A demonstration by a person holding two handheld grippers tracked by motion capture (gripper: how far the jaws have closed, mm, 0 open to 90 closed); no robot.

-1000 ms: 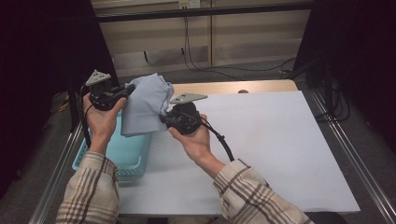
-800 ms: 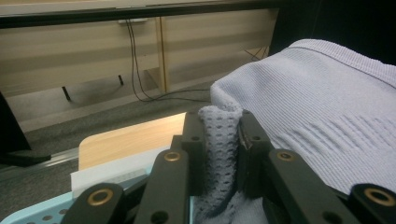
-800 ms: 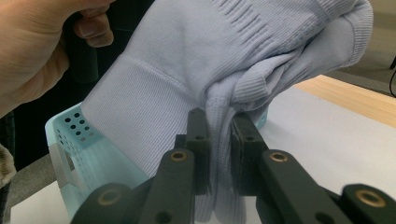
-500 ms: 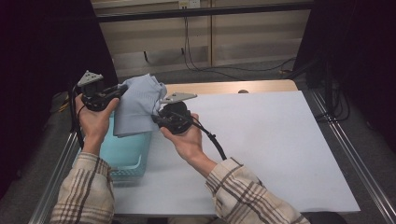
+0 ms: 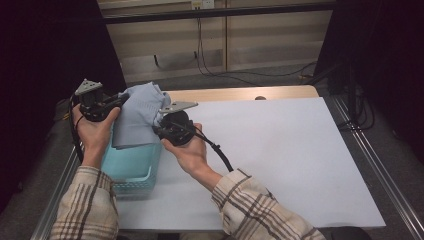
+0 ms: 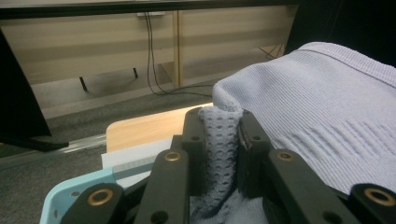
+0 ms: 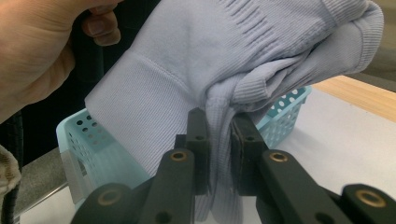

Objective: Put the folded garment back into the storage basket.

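Both grippers are clamped on the same pale blue knit garment [image 5: 137,112]: the left gripper [image 5: 119,100] pinches one top edge and the right gripper [image 5: 159,126] bites a bunched fold on the other side. So the cloth hangs stretched between them, right above the turquoise basket [image 5: 131,167] at the table's [image 5: 300,165] left edge. Looks like a straight lowering drops it in, with the left hand nearer the basket.

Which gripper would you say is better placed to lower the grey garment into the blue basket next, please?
Probably the left gripper: it hangs over the blue basket, shut on the grey garment. The right gripper, also shut on it, sits at the basket's table-side rim.
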